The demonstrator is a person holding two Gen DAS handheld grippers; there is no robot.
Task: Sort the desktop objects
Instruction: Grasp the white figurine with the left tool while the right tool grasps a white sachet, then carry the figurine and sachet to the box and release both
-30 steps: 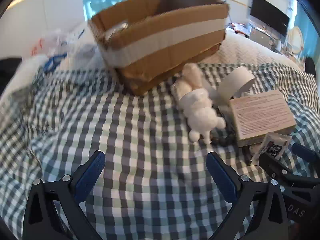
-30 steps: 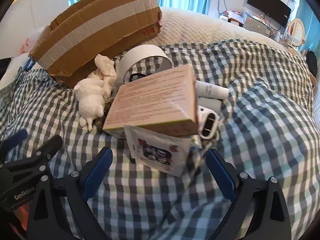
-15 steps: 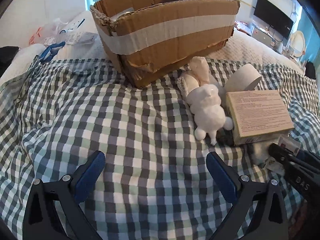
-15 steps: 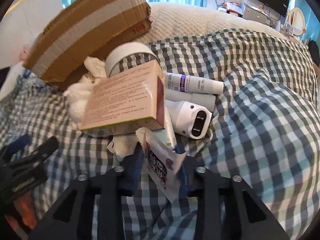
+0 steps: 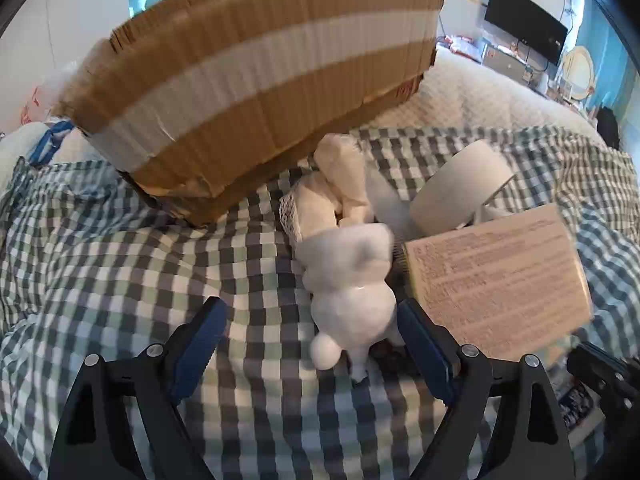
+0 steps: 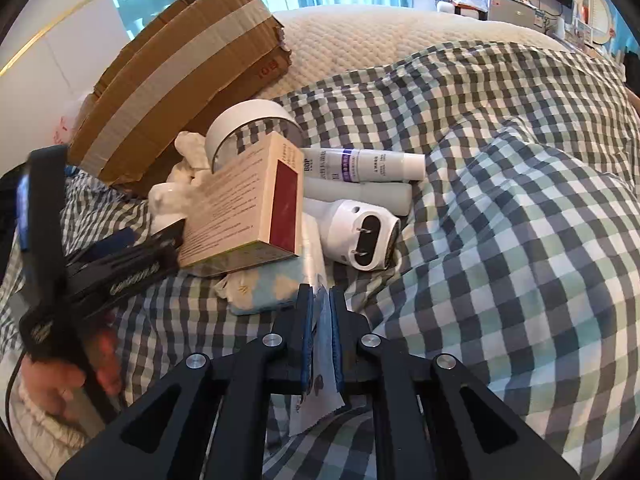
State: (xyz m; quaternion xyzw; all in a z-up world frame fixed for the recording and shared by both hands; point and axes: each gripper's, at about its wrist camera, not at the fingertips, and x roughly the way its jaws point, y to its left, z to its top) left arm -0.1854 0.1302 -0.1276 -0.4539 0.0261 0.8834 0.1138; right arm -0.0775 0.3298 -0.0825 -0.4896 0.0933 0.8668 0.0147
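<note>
Sachet (image 6: 320, 360) pinched edge-on in right gripper (image 6: 320, 316); left gripper (image 5: 310, 344) gaping around white figurine (image 5: 352, 292).

Figurine (image 5: 352, 288) before carton (image 5: 256, 80), box (image 5: 496, 280) right, perhaps touching

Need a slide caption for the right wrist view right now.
Right hand-held gripper shut on a thin sachet, beside a printed carton and white tubes on checked cloth.
</note>
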